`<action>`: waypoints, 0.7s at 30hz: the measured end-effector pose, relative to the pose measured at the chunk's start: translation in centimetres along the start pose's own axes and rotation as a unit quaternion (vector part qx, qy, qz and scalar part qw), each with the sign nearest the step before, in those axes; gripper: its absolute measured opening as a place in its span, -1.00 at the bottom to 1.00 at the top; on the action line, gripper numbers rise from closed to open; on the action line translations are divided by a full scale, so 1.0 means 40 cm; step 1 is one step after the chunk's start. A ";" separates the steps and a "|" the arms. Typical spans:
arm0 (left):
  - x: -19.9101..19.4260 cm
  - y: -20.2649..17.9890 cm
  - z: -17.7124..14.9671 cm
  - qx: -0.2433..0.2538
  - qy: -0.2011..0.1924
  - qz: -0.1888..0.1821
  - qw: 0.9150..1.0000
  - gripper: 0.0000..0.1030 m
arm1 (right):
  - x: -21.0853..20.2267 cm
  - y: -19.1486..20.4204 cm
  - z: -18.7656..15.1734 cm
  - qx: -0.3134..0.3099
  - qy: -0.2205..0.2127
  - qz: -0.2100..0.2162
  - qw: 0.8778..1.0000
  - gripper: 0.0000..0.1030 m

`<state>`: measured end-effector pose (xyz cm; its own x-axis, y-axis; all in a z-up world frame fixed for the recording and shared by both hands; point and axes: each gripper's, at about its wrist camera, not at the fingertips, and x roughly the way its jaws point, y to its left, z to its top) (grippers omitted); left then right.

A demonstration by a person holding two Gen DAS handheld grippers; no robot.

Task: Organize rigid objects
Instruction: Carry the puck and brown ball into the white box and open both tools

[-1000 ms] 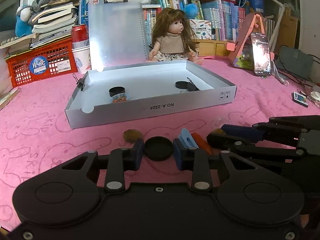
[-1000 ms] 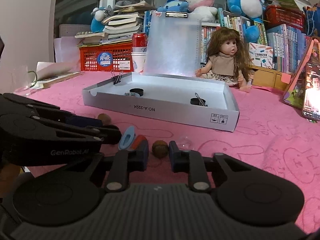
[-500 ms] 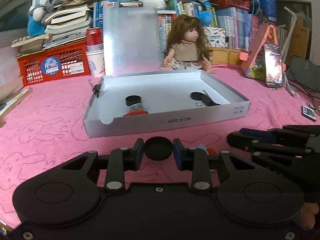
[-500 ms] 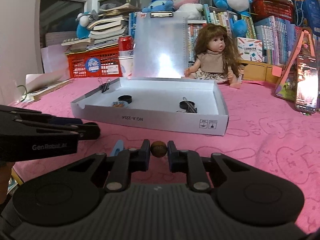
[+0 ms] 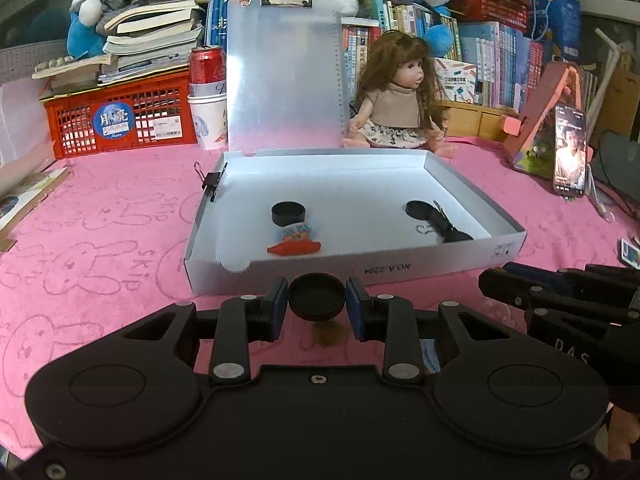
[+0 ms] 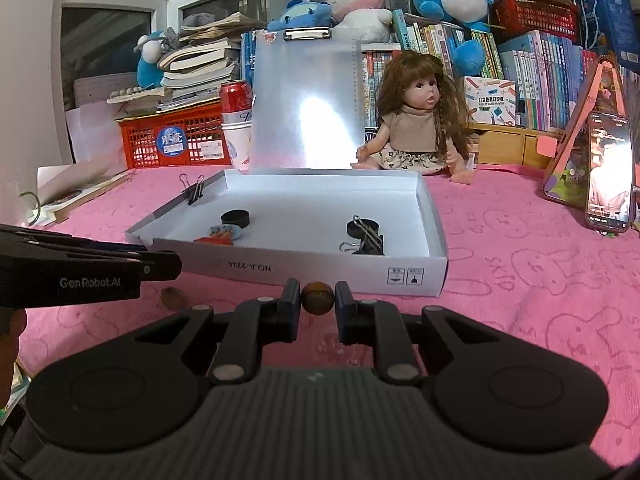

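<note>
While both claws hang above the pink cloth [image 5: 100,216], each one is clamped on a small thing. Between its blue pads, the left claw [image 5: 317,298] grips a round black cap [image 5: 317,296], which sits level and fills the gap between the fingers. Just below and behind that cap, a brown round piece [image 5: 328,332] lies on the cloth. The right claw [image 6: 317,298] is closed tight on a small brown ball [image 6: 317,298], pinched from both sides.

Straight ahead of both claws stands a shallow white box [image 5: 400,270], its near wall close in front of the fingertips and its clear lid [image 5: 282,76] propped upright at the far side. Inside the box, ahead and slightly left of the left claw, lie another black cap [image 5: 289,213] and a small colourful toy [image 5: 295,240]. Ahead and to the right are a third black cap [image 5: 416,208] and a black binder clip [image 5: 444,226] touching it. Another binder clip [image 5: 210,184] is pinched on the box's left wall.

From the right wrist view, the left claw reaches in from the left edge, well apart from the ball. Beyond the box sits a doll [image 6: 418,120].
</note>
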<state>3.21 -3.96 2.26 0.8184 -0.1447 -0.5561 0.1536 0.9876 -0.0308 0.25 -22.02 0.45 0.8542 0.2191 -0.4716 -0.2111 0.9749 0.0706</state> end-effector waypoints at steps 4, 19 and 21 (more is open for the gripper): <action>0.009 0.000 0.026 0.005 -0.006 0.004 1.000 -0.41 | 0.018 -0.007 0.021 0.010 0.006 -0.002 1.000 -0.57; 0.087 0.031 0.133 -0.022 0.030 -0.019 0.999 -0.41 | 0.081 -0.039 0.109 0.037 0.007 -0.002 0.999 -0.57; 0.101 0.030 0.146 -0.019 0.031 -0.013 0.999 -0.41 | 0.094 -0.045 0.122 0.044 0.010 -0.001 0.999 -0.57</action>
<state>9.92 -3.69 4.83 0.7778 -0.1682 -0.6056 0.1532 0.9852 -0.0769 6.15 -22.74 2.83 0.8447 0.2173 -0.4891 -0.1665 0.9752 0.1456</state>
